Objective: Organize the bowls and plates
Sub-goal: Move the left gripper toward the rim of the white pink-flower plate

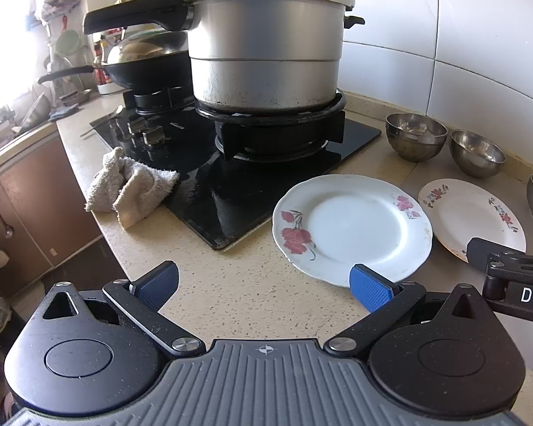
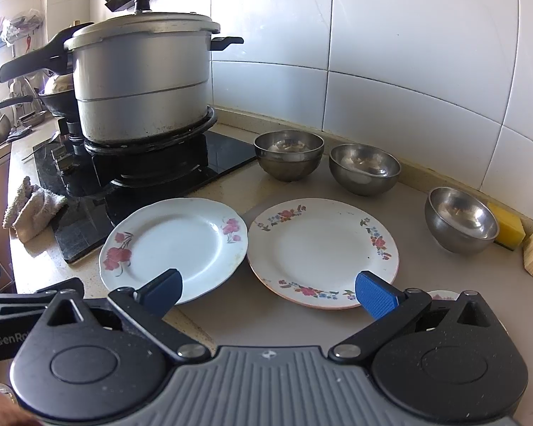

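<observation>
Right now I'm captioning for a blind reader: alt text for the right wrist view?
Two flowered plates lie side by side on a counter before open jaws, three steel bowls behind them, a large pot on the stove.

I count two plates (image 2: 174, 245) (image 2: 323, 252), three steel bowls (image 2: 289, 154) (image 2: 364, 168) (image 2: 460, 218) (far bowl looks double-stacked), one pot (image 2: 142, 85), one sponge (image 2: 508, 227).

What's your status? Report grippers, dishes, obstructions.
Left gripper open, right gripper open, both empty. Two plates flat on counter, three steel bowls behind. Nothing blocking.
</observation>
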A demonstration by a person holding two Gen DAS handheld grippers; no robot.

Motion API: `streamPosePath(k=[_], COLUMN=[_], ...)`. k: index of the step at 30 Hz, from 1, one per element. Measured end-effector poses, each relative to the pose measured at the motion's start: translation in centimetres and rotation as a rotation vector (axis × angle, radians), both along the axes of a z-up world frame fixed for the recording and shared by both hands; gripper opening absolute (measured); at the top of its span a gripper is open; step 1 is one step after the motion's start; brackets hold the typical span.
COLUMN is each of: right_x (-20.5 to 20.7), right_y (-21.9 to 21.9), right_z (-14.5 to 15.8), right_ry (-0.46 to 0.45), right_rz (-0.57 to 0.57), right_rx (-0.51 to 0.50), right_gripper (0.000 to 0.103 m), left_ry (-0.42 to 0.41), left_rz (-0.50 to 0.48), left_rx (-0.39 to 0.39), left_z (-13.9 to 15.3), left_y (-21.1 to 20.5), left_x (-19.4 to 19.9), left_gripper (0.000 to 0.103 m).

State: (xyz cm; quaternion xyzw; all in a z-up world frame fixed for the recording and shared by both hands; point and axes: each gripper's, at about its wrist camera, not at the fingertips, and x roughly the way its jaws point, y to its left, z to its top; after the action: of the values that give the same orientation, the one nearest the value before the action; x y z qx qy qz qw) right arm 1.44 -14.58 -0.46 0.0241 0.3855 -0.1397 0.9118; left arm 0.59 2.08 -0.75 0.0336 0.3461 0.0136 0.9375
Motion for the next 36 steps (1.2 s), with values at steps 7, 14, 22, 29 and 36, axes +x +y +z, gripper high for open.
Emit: streamPosePath(k=[7,14,22,29,36], right_x=[0.0,-0.1,0.0,0.3,1.3], right_y=[0.0,0.0,0.0,-0.2,-0.4], right_z=[-0.1,-0.1,-0.2,-0.3,-1.0], right_ry=[0.004,0.005,0.013,0.023,0.045], right_rz=[-0.005,-0.002,-0.002,-0.001,-0.034], right_rx=[-0.004,-0.007,-0.004,0.001,0.02], right_gripper=[0.087,0.087,0.087,0.087,0.087], left_ry=[-0.005,-0.005,0.004,0.01,0.029], left_rz=[-0.002,-0.001,0.002,-0.001,-0.066], left_rx=[0.002,0.003,0.007,0.012,0.025], left_z=[0.1,0.1,0.1,0.0,-0.5], left_y=[0.0,0.0,-0.1,-0.3,0.0], left_x=[-0.1,0.0,0.0,0.3,2.1], left_gripper=[0.098,0.098,0.098,0.098,0.098])
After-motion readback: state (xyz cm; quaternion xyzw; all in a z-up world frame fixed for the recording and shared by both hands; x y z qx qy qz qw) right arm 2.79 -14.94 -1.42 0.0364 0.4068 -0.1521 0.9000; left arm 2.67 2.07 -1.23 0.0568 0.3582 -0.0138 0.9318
